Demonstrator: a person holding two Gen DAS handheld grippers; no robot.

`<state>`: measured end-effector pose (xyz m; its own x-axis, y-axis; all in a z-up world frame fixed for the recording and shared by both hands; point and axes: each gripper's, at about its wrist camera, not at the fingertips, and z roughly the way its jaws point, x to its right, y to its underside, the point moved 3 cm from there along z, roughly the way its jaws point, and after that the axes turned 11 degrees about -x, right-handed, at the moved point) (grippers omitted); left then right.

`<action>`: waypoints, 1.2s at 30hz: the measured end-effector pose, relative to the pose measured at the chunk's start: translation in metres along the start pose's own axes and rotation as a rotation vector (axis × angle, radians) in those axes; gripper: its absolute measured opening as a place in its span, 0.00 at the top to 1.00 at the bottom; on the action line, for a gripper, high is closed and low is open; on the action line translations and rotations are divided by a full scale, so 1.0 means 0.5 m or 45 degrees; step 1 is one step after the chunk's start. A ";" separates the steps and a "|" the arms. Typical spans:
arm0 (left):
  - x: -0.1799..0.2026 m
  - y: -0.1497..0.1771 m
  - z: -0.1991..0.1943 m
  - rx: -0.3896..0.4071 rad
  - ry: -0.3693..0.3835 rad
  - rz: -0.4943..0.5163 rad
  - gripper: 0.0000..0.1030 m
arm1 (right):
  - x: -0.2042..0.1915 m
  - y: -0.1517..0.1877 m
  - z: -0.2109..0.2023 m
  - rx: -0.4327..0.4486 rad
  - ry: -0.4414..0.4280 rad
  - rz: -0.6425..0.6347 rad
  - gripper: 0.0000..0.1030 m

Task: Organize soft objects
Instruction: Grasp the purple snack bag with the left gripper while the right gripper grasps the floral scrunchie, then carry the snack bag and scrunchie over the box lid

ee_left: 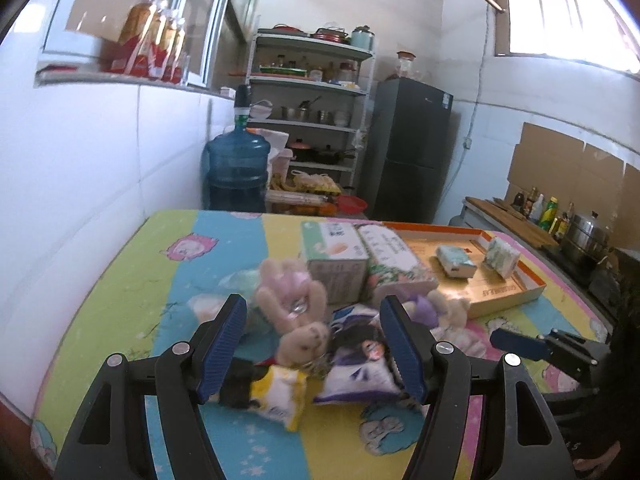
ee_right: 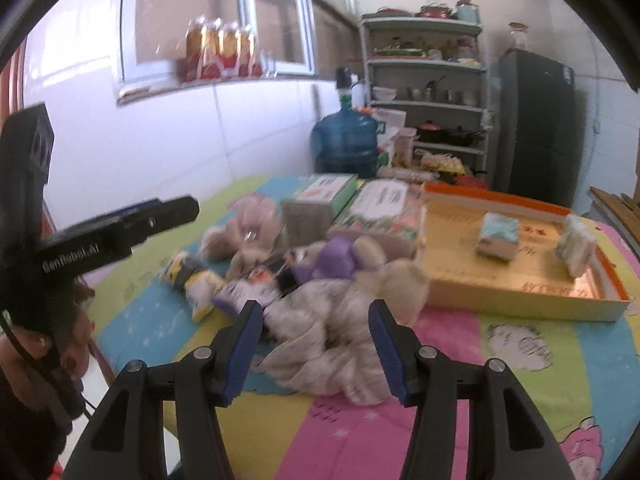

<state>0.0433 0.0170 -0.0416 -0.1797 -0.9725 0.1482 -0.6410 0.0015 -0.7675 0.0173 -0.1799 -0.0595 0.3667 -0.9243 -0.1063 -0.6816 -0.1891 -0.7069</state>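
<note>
While both grippers, left gripper (ee_left: 314, 344) and right gripper (ee_right: 316, 346), stand open and empty, the beige plush rabbit (ee_left: 298, 312) lies on the striped pastel tablecloth (ee_left: 120, 288).

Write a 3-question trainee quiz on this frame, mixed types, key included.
1. True or false: both tissue packs lie inside the orange-rimmed tray.
2. What lies straight ahead of the right claw? A) grey cloth B) water jug C) tissue box
3. Fill in: the plush rabbit ahead of the left claw lies on the ___ mat.

Key: 1 true; 2 A; 3 striped (multicoloured).
</note>
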 end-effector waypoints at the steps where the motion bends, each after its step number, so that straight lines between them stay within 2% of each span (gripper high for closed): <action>1: -0.009 0.004 0.002 -0.002 0.002 -0.006 0.31 | -0.005 0.004 0.008 -0.012 -0.003 -0.001 0.46; 6: -0.041 0.030 0.011 -0.010 0.014 -0.036 0.31 | -0.013 0.017 0.046 -0.077 -0.023 0.044 0.46; 13: -0.040 0.044 0.034 -0.045 0.046 -0.034 0.31 | 0.002 0.032 0.086 -0.159 -0.034 0.120 0.46; 15: -0.030 0.043 0.040 -0.053 0.065 -0.021 0.31 | 0.007 0.034 0.086 -0.152 -0.050 0.132 0.53; 17: -0.013 0.043 0.052 -0.070 0.097 0.002 0.31 | 0.011 0.036 0.084 -0.142 -0.059 0.140 0.74; 20: 0.009 0.043 0.071 -0.108 0.148 0.024 0.31 | 0.019 0.038 0.074 -0.118 -0.078 0.155 0.81; 24: 0.042 0.046 0.113 -0.187 0.213 0.047 0.31 | 0.024 0.039 0.053 -0.078 -0.087 0.151 0.83; 28: 0.061 0.050 0.154 -0.261 0.222 0.052 0.31 | 0.029 0.040 0.030 -0.040 -0.086 0.135 0.83; 29: 0.061 0.051 0.164 -0.282 0.233 0.044 0.33 | 0.030 0.041 0.026 -0.034 -0.086 0.133 0.83; 30: 0.061 0.053 0.172 -0.297 0.246 0.035 0.41 | 0.032 0.041 0.022 -0.028 -0.085 0.130 0.83; 32: 0.059 0.058 0.192 -0.342 0.261 0.005 0.49 | 0.034 0.041 0.017 -0.020 -0.083 0.126 0.83; 36: 0.054 0.068 0.202 -0.342 0.298 -0.031 0.55 | 0.036 0.041 0.011 -0.005 -0.087 0.120 0.83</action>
<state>0.0922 -0.0326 -0.1266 -0.3078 -0.8935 0.3271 -0.8149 0.0701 -0.5754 0.0131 -0.1985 -0.0797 0.3431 -0.9133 -0.2195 -0.7174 -0.1040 -0.6889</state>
